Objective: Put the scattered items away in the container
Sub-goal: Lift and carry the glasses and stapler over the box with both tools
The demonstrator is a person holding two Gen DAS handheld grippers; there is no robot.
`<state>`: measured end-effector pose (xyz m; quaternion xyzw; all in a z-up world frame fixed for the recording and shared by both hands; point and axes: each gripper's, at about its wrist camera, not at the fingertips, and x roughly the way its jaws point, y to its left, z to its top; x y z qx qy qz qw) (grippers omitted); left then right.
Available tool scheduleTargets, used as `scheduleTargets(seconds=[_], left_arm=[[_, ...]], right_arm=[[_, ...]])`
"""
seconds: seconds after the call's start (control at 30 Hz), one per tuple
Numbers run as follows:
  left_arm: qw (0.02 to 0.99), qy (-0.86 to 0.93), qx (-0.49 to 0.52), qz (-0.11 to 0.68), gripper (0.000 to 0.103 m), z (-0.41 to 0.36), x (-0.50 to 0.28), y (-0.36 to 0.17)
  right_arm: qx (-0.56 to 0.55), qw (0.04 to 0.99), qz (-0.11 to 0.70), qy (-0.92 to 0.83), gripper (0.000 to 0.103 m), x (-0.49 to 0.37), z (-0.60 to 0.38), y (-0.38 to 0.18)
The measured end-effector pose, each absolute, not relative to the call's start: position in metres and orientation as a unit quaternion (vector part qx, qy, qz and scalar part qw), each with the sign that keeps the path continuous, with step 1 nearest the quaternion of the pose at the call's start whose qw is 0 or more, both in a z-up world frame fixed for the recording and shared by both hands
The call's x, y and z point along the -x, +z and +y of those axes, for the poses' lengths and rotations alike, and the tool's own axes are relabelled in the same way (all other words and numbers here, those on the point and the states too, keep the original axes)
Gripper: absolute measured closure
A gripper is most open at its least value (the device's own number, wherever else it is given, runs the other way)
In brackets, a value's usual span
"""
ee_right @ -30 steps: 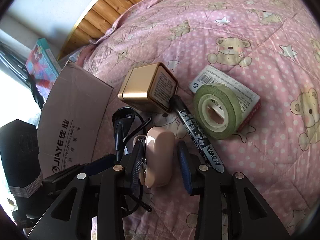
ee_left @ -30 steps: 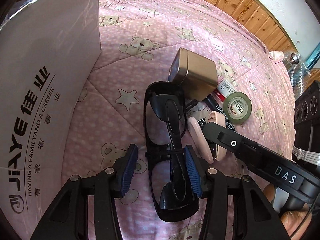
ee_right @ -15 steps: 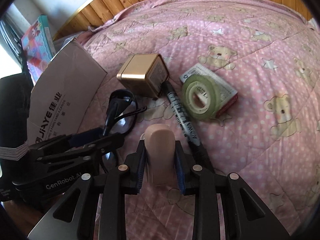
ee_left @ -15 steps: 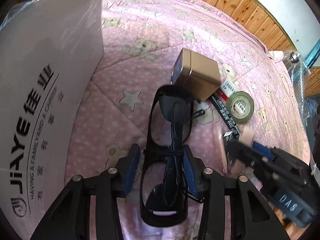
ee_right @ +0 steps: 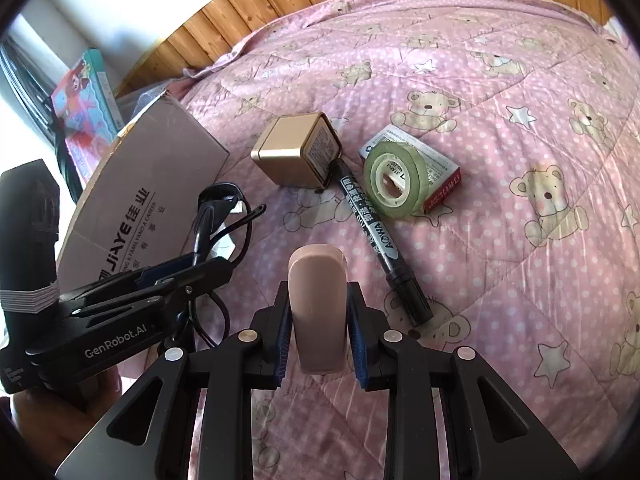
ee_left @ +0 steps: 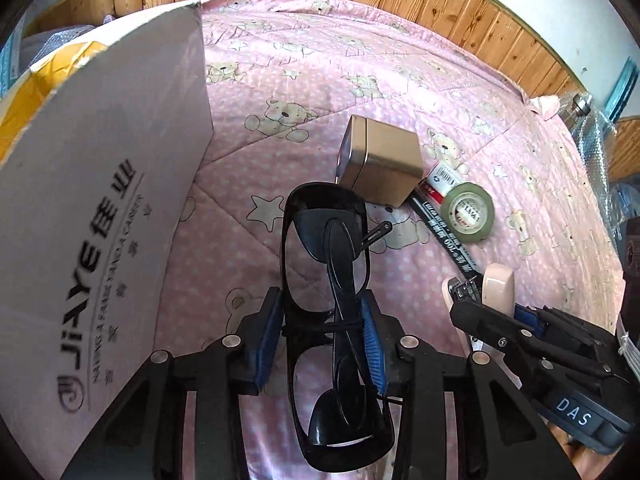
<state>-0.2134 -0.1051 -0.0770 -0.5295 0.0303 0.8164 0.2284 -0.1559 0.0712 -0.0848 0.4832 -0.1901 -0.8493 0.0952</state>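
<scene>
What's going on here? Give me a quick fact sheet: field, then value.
Surface: pink teddy-bear quilt
Container: brown cardboard box, at left
Left gripper: shut on black plastic glasses
Right gripper: shut on beige plastic stapler
Still lying on the quilt: gold metal tin, black marker pen, green tape roll on a staples box

Both fisheye views are bright, lit by daylight. In the right wrist view a window [ee_right: 16,92] at far left is blown out to white. The box [ee_left: 100,208] casts a soft shadow on the quilt [ee_left: 400,80]. Straight lines bow toward dark, vignetted corners. Focus is sharp throughout, without motion blur.
</scene>
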Motion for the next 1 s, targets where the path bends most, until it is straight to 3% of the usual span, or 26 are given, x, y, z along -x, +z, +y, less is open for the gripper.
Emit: scheduleTargets(seconds=[1.0], left_arm=[[0.244, 0.849, 0.468, 0.038, 0.064, -0.141, 0.124, 0.004]], right_arm=[[-0.453, 0.111, -0.173, -0.867, 0.076, 0.061, 0.039, -0.029]])
